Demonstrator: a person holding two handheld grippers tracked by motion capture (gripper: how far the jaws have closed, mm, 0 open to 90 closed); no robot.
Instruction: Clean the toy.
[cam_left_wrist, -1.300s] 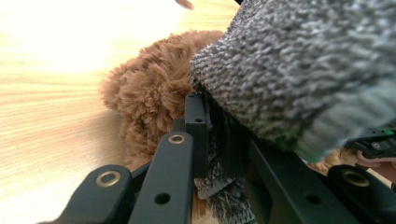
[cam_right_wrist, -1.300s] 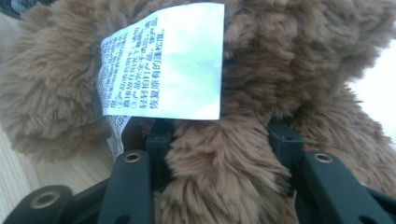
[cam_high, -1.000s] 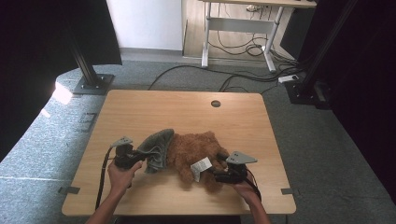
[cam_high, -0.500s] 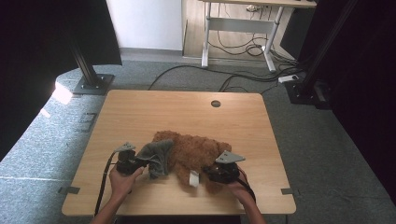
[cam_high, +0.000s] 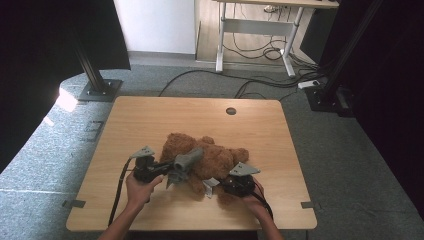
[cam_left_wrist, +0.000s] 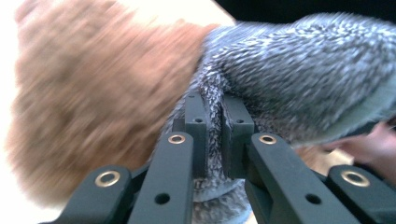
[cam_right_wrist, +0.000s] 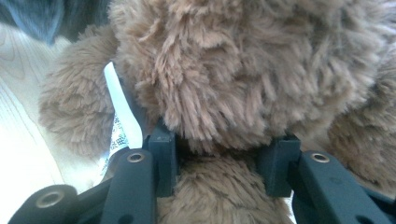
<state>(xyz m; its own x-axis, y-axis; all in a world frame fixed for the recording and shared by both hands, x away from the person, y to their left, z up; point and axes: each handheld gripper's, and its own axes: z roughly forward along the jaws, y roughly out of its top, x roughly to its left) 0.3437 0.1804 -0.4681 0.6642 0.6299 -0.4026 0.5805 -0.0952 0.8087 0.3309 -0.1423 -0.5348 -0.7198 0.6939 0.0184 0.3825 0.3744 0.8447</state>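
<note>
Left claw (cam_left_wrist: 212, 135) clamped on grey cloth (cam_left_wrist: 299, 79); right claw (cam_right_wrist: 224, 163) gripping teddy bear (cam_right_wrist: 243, 70) near table (cam_high: 150, 120) front edge, far half bare

In the left gripper view the bear (cam_left_wrist: 93, 98) is motion-blurred and cut off by the left edge; the grey cloth (cam_left_wrist: 299, 70) runs past the right edge. In the right gripper view the bear fills the frame, its outline cropped, and the tag (cam_right_wrist: 122, 116) print is too small to read.
</note>
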